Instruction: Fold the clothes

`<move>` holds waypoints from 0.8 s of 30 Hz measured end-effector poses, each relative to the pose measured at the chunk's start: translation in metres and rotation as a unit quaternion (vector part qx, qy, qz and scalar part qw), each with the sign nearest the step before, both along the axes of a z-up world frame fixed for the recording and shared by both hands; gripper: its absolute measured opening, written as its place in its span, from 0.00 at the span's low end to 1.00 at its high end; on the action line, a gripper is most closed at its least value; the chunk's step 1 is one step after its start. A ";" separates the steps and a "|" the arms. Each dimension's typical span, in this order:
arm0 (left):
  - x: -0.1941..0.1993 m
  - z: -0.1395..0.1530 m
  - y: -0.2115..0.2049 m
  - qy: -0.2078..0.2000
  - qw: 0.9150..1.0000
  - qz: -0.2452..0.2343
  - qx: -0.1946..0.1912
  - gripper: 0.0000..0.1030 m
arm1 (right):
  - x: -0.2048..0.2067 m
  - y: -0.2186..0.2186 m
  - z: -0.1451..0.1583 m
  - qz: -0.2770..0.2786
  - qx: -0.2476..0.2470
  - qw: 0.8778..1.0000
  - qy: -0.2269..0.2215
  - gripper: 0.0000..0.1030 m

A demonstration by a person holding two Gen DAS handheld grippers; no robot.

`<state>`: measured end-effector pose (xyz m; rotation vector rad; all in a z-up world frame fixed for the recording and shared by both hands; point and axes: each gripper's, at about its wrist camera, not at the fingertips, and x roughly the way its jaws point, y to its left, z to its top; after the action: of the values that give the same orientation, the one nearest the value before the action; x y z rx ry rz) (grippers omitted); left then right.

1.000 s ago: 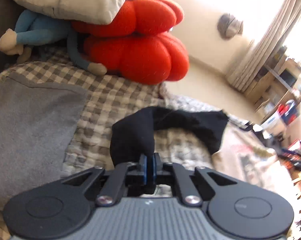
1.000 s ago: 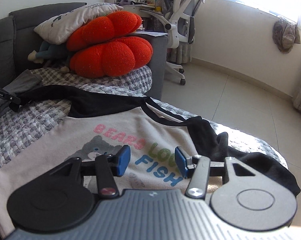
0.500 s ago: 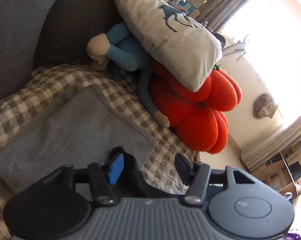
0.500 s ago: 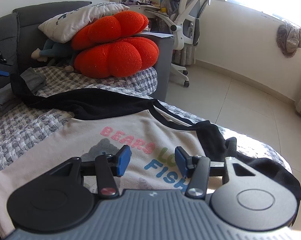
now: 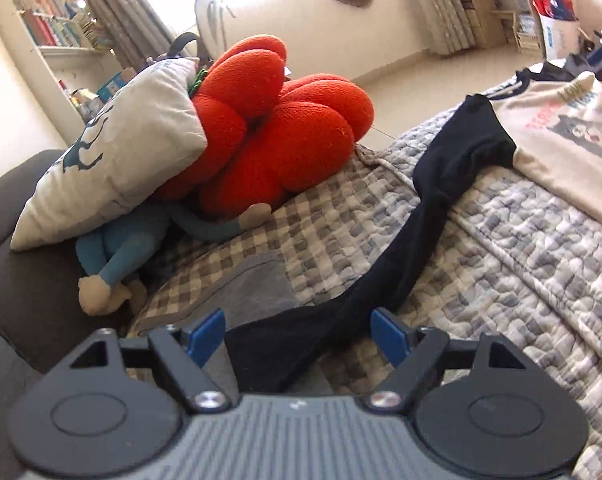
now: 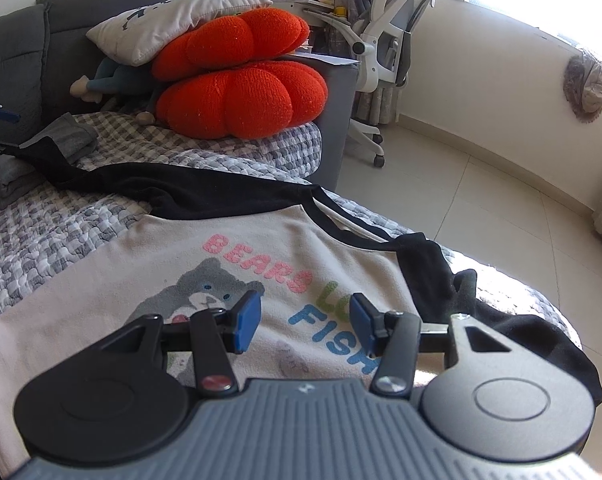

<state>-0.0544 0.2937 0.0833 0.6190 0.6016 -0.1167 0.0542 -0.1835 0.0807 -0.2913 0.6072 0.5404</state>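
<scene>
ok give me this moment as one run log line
left gripper: jaws just opened, black sleeve lying loose between | right gripper: open, empty, over shirt | sleeve: stretched out on quilt

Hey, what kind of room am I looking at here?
Most likely a lived-in home, a living room that doubles as a study. A grey sofa covered with a checked quilt carries cushions and soft toys, a white office chair stands at a cluttered desk, and bookshelves line the wall.
</scene>
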 end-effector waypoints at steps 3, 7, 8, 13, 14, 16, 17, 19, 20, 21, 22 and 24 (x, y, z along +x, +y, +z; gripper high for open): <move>0.012 -0.011 -0.007 0.016 0.999 -0.009 0.035 0.79 | -0.001 0.001 0.000 0.001 0.001 1.000 0.000 0.52; 0.031 -0.023 -0.003 0.056 0.998 0.001 0.039 0.63 | -0.003 0.002 0.002 0.006 -0.002 1.000 -0.002 0.52; 0.035 -0.025 -0.001 0.070 0.997 0.006 0.036 0.40 | -0.004 0.002 0.002 0.008 -0.002 1.000 -0.003 0.52; 0.041 -0.010 0.010 0.103 0.994 0.023 -0.026 0.07 | -0.007 0.000 0.006 0.009 -0.001 1.000 -0.009 0.52; 0.039 -0.003 0.010 0.101 0.994 0.027 -0.040 0.07 | -0.007 0.000 0.006 0.008 0.000 1.000 -0.010 0.52; 0.029 0.022 0.006 0.094 0.991 0.033 -0.094 0.06 | -0.007 -0.002 0.006 0.005 0.001 1.000 -0.011 0.52; 0.022 0.037 0.003 0.091 0.987 0.034 -0.125 0.06 | -0.007 -0.002 0.006 0.004 0.001 1.000 -0.011 0.52; 0.009 0.063 -0.005 0.087 0.981 0.032 -0.171 0.07 | -0.006 -0.003 0.005 0.000 -0.001 1.000 -0.010 0.52; 0.002 0.078 -0.011 0.082 0.978 0.022 -0.189 0.07 | -0.005 -0.004 0.004 -0.003 -0.003 1.000 -0.009 0.52; -0.004 0.090 -0.016 0.075 0.977 0.014 -0.199 0.07 | -0.004 -0.005 0.002 -0.006 -0.004 1.000 -0.008 0.52; -0.006 0.097 -0.018 0.071 0.976 0.009 -0.204 0.07 | -0.003 -0.005 0.001 -0.008 -0.006 1.000 -0.007 0.52; 0.002 0.104 -0.009 0.072 0.975 0.018 -0.211 0.07 | -0.002 -0.005 0.000 -0.011 -0.009 1.000 -0.006 0.52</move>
<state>-0.0521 0.2844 0.1868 0.1874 0.7025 -0.2490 0.0523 -0.1890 0.0804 -0.3035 0.6033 0.5111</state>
